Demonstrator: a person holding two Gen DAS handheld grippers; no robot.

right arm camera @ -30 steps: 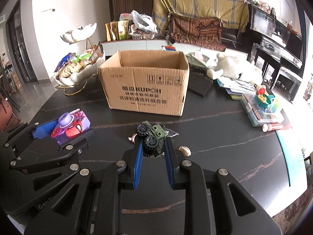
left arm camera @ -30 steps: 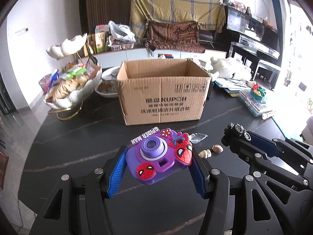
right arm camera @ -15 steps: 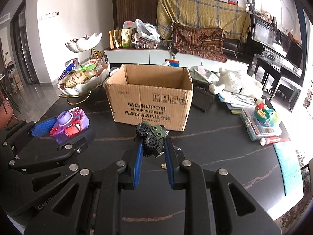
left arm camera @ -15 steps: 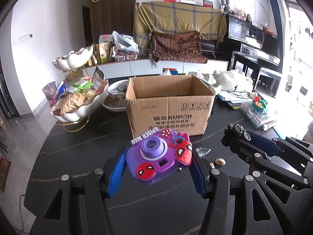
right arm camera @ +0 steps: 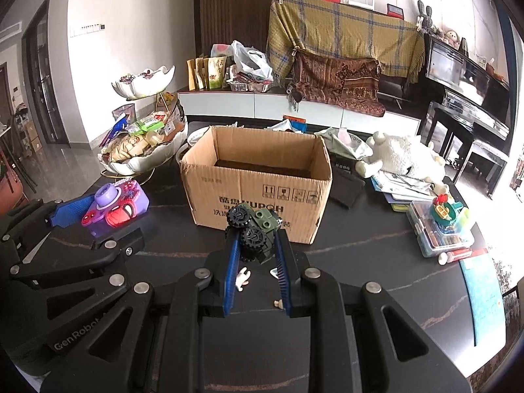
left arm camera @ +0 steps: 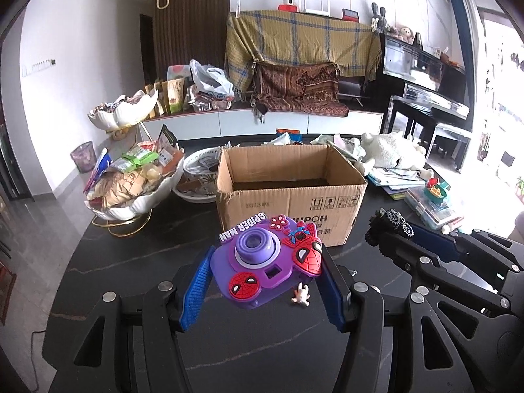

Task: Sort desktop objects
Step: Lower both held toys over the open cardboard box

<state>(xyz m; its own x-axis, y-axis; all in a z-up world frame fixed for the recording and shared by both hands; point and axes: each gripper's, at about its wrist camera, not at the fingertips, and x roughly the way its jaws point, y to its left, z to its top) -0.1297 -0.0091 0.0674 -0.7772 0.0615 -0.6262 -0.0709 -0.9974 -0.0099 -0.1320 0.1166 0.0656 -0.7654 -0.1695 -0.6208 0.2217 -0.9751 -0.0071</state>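
My left gripper (left arm camera: 263,281) is clamped across the sides of a purple toy camera (left arm camera: 262,262), light, rigid plastic; my right gripper (right arm camera: 255,255) pinches a small, hard wheeled toy truck (right arm camera: 257,229); the open cardboard box (left arm camera: 291,190) sits just ahead.

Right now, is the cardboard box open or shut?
Open: the cardboard box shows its inner walls from above, no flaps covering it. How much it holds, cannot tell.

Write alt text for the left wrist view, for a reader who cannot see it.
The left gripper holds a purple Spider-Man toy camera between its blue jaws, above a dark table, facing an open cardboard box. At right, the right gripper holds a black-wheeled toy vehicle.
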